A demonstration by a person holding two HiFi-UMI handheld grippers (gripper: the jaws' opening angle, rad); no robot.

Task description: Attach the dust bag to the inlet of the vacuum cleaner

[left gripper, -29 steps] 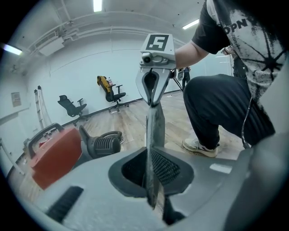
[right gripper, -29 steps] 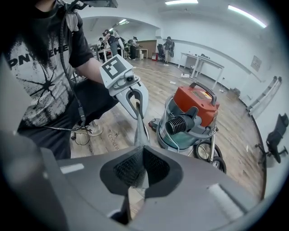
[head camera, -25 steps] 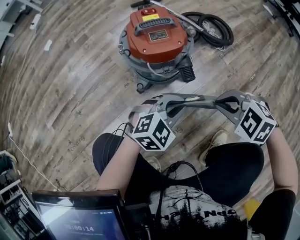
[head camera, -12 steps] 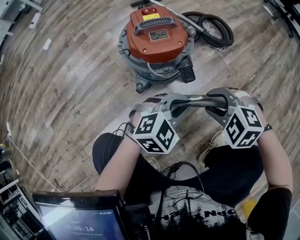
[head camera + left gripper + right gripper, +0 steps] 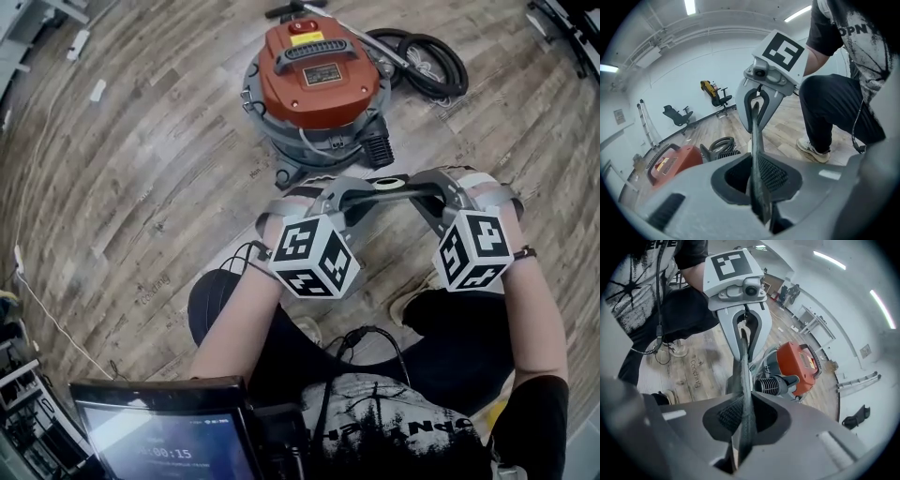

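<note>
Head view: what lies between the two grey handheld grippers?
A flat dark dust bag with a pale ring, shown in the head view. The left gripper, jaws opening, and the right gripper, jaws closing, each have an end between them.

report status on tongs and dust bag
Left tongs opening, right tongs closing, dust bag gripped between both. Vacuum cleaner ahead on floor, red lid on. Hose coiled behind it, not in the way.
</note>
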